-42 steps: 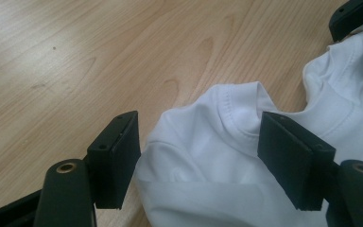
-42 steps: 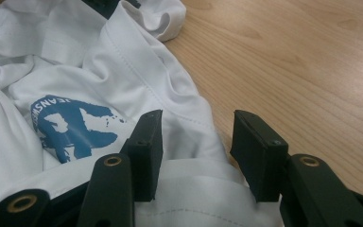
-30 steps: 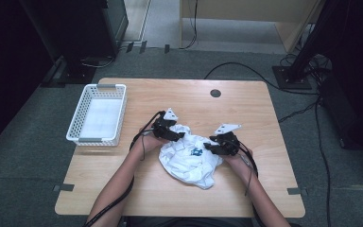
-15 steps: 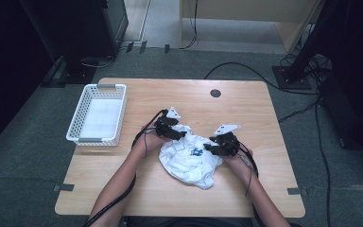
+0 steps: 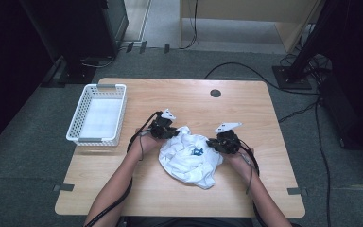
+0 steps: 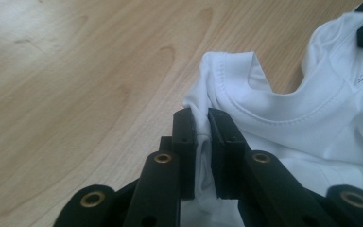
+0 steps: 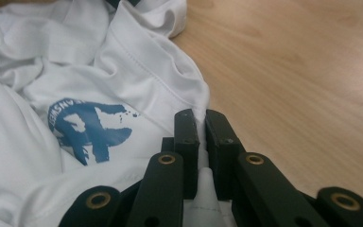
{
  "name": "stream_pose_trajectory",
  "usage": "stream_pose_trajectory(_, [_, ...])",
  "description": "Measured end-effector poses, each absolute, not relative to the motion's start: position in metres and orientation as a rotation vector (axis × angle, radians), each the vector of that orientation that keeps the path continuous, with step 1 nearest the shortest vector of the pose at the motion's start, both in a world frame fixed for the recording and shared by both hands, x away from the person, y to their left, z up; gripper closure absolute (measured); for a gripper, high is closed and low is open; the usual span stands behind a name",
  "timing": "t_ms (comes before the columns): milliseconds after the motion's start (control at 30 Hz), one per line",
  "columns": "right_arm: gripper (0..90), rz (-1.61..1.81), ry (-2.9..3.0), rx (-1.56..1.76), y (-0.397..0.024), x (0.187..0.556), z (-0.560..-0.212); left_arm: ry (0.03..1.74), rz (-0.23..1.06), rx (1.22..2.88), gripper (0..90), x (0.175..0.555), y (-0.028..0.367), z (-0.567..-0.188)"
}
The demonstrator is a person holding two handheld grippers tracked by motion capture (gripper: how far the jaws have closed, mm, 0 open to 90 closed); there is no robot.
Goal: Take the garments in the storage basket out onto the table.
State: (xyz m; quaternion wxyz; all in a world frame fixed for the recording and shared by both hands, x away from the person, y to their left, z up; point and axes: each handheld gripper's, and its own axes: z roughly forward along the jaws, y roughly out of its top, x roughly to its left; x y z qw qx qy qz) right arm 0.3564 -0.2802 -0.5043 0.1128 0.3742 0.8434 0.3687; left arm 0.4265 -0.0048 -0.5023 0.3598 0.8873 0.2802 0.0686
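A crumpled white T-shirt (image 5: 191,158) with a blue print (image 7: 87,127) lies on the wooden table (image 5: 264,109) in front of the person. My left gripper (image 5: 170,134) sits at the shirt's upper left edge; its jaws have just been closing and now pinch a fold of white cloth (image 6: 201,142) near the ribbed collar (image 6: 283,111). At the shirt's right edge my right gripper (image 5: 217,143) has likewise just closed, and its jaws clamp a fold of the hem (image 7: 199,135). Both hands rest low on the table.
A white mesh basket (image 5: 78,120) stands at the table's left side. A round cable hole (image 5: 215,93) sits near the far edge. Bare wood surrounds the shirt. Dark equipment and cables stand on the floor beyond the table.
The left gripper has edged right onto the shirt's edge. Both grippers now sit tight against the cloth. The shirt itself has barely shifted.
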Motion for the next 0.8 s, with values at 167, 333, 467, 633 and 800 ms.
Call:
stream_pose_trajectory(167, [85.9,1.08,2.455,1.066,-0.282,0.361,-0.488,0.747,0.217,2.243,86.2,0.424,0.005,-0.491])
stream_pose_trajectory(333, [85.8,1.079,2.443,1.024,-0.279,0.366,-0.471,0.769,0.245,2.212,87.2,0.423,0.013,-0.472])
stream_pose_trajectory(467, [85.8,1.063,2.426,0.982,-0.273,0.371,-0.458,0.799,0.284,2.187,87.3,0.424,0.02,-0.46])
stream_pose_trajectory(633, [85.8,1.094,2.393,0.955,-0.27,0.374,-0.44,0.819,0.298,2.13,87.4,0.421,0.027,-0.441])
stream_pose_trajectory(800, [85.7,1.086,2.366,0.93,-0.267,0.377,-0.43,0.827,0.32,2.118,87.4,0.423,0.028,-0.436])
